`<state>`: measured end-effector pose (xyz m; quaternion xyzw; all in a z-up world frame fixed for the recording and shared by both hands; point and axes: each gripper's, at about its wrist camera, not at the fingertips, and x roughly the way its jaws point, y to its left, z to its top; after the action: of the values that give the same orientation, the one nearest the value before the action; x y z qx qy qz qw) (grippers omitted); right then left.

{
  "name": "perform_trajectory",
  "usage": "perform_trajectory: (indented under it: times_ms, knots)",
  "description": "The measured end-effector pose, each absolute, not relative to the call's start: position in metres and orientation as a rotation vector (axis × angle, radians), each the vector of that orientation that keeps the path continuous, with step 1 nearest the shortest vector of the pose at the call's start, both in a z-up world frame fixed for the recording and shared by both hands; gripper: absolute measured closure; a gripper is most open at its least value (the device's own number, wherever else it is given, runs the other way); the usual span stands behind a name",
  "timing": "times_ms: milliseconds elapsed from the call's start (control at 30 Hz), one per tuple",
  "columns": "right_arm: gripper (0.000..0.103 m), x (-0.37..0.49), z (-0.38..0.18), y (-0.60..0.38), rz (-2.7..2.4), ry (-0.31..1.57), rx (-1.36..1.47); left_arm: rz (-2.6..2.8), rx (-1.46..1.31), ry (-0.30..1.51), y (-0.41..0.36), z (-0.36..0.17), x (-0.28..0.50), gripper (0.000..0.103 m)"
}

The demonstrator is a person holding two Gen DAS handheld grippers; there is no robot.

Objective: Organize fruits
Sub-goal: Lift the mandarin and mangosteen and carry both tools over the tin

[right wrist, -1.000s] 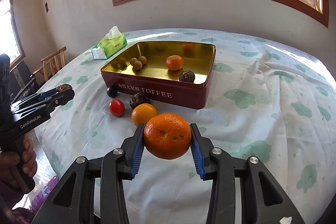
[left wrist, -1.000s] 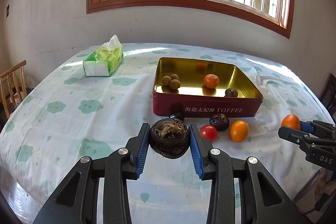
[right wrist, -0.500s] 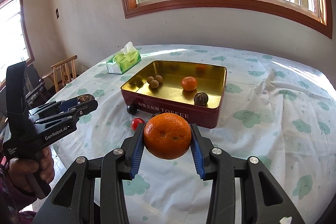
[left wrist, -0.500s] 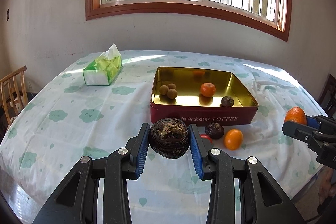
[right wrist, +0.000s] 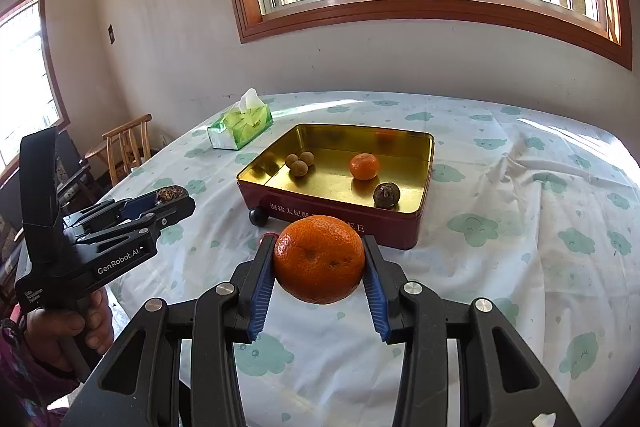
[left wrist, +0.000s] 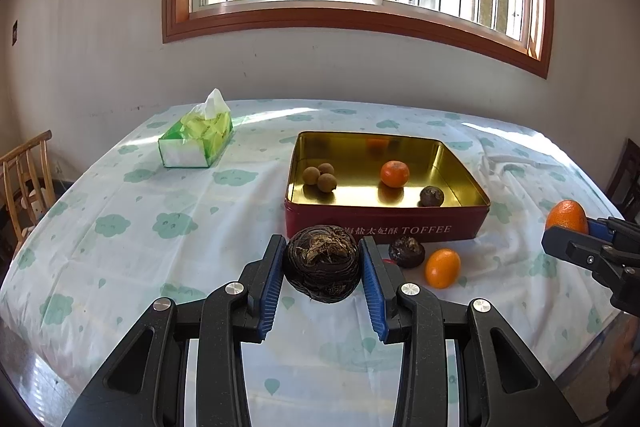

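Observation:
My left gripper [left wrist: 322, 281] is shut on a dark brown water chestnut [left wrist: 322, 263], held above the table in front of a red toffee tin [left wrist: 386, 227]. My right gripper [right wrist: 319, 277] is shut on a mandarin [right wrist: 319, 259], also held in front of the tin [right wrist: 332, 219]. Inside the tin lie three longans [left wrist: 319, 176], a small mandarin [left wrist: 394, 173] and a dark chestnut [left wrist: 431, 196]. On the cloth in front of the tin lie another dark chestnut [left wrist: 406, 251] and a kumquat [left wrist: 442, 267]; a red fruit is mostly hidden behind my left finger.
A green tissue pack [left wrist: 196, 139] stands at the back left of the table. A small dark round fruit [right wrist: 259, 217] lies at the tin's near left corner. A wooden chair [left wrist: 24, 179] stands off the left edge. The flowered cloth [left wrist: 120, 227] covers the table.
Both grippers have risen and drawn back from the table with their fruit still held; the tin and loose fruits now look farther away.

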<state>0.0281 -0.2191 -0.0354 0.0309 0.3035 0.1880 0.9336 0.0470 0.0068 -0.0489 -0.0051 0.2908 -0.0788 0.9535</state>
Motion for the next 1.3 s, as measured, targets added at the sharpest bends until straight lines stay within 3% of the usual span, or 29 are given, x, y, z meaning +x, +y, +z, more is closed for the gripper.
perform_trajectory:
  times_ms: [1300]
  knots:
    - [0.065,0.044,-0.022,-0.218,0.388,0.61,0.072,-0.163,0.01,0.591,0.002,-0.037,0.074,0.065]
